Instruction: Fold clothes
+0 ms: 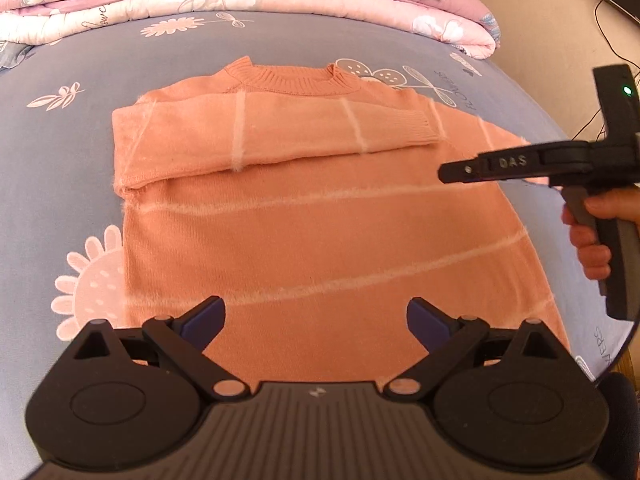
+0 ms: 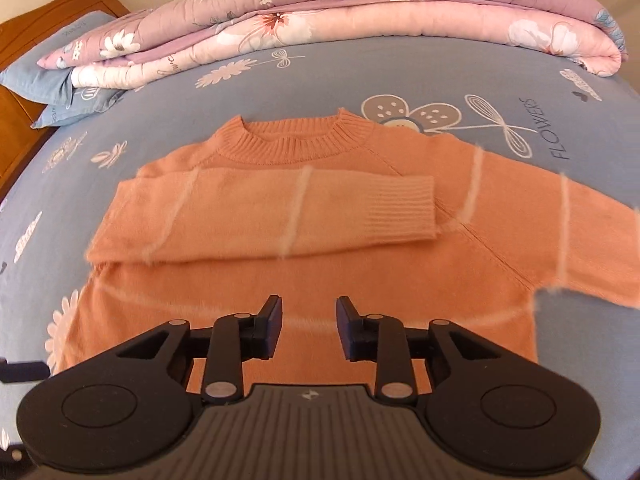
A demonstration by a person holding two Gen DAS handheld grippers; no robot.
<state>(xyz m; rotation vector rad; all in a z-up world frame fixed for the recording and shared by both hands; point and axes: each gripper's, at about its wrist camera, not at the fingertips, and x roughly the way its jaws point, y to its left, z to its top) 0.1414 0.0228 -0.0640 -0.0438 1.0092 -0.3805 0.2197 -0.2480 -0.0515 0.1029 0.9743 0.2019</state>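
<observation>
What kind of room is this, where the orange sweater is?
Most likely a bedroom. The orange sweater lies on a bed with a blue flowered bedsheet. A folded pink floral quilt is stacked at the far side, a blue pillow sits beside it, and a wooden headboard stands behind.

- Left gripper (image 1: 316, 322): black housing, ribbed grey centre, two round discs, silver pivot pins, dark blue pads.
- Right gripper (image 2: 309, 326): black, lettered "DAS", green light, grey trigger handle.

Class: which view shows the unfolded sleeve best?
The right wrist view: the unfolded sleeve runs clear toward the picture's right edge. In the left wrist view the right gripper crosses and hides its end.
</observation>
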